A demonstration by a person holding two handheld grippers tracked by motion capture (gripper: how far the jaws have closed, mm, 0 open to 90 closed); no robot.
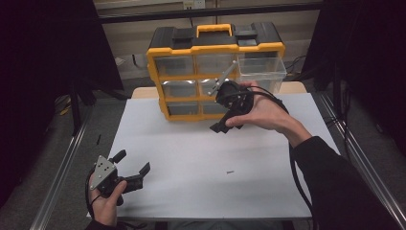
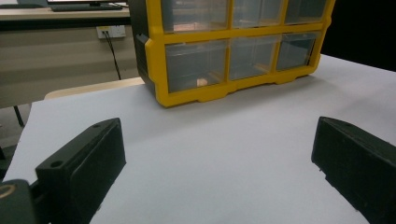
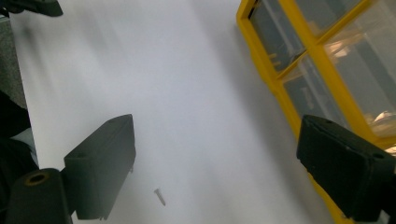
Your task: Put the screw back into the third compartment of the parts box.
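Note:
A small dark screw (image 1: 230, 171) lies alone on the white table top (image 1: 191, 148); in the right gripper view the screw (image 3: 159, 196) is below and between the jaws, nearer the left one. My right gripper (image 1: 222, 112) hangs above the table in front of the yellow-and-black drawer organizer (image 1: 215, 50), tilted downward, jaws open and empty (image 3: 215, 158). My left gripper (image 1: 132, 161) rests low at the table's near left corner, open with nothing between its jaws (image 2: 215, 154), facing the organizer (image 2: 224, 51).
The organizer stands at the table's far edge with clear drawers; its top right drawer (image 1: 262, 72) is pulled out forward. Metal rails (image 1: 62, 167) run along both sides of the table. A cable trails from the right gripper past the sleeve (image 1: 335, 182).

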